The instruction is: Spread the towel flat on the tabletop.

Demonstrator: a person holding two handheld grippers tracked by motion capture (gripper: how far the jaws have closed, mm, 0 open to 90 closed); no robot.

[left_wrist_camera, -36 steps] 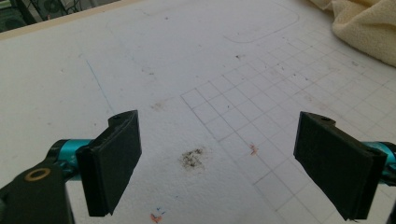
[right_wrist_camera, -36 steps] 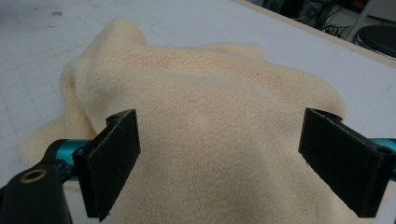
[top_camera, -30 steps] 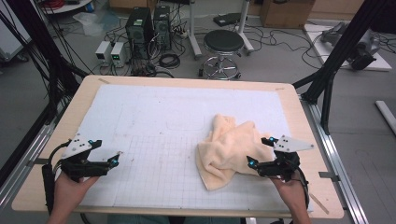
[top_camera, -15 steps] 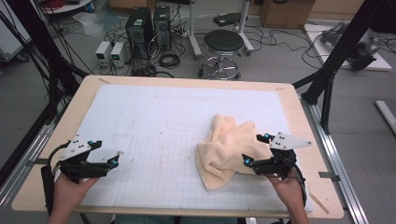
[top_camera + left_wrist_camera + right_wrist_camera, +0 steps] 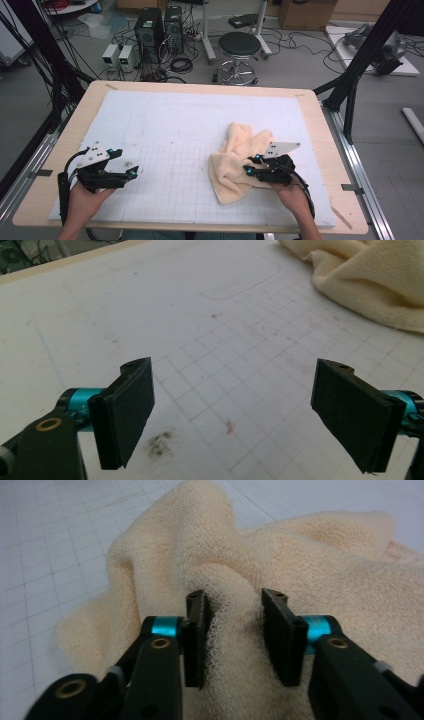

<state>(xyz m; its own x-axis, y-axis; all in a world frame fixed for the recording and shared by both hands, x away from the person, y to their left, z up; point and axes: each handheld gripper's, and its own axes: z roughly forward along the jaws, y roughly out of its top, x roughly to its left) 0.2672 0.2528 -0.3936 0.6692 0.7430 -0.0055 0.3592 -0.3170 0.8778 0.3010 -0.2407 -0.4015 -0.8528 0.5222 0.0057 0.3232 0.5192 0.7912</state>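
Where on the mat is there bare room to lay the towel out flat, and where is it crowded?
Bare: the mat from its far edge to the towel, and the near strip between the open left gripper and the towel. Crowded: near right, where the right gripper, jaws just closing, pinches a towel fold.

Two hand-held grippers: black bodies, flat black rectangular pads, turquoise collars behind the pads, brass-ringed pivot holes. Left gripper [image 5: 131,173], near left: grey three-cornered plate dotted with small holes, black cable looping back along the forearm. Right gripper [image 5: 248,171], near right: matching grey plate, black cable trailing nearward. Forearms bare.
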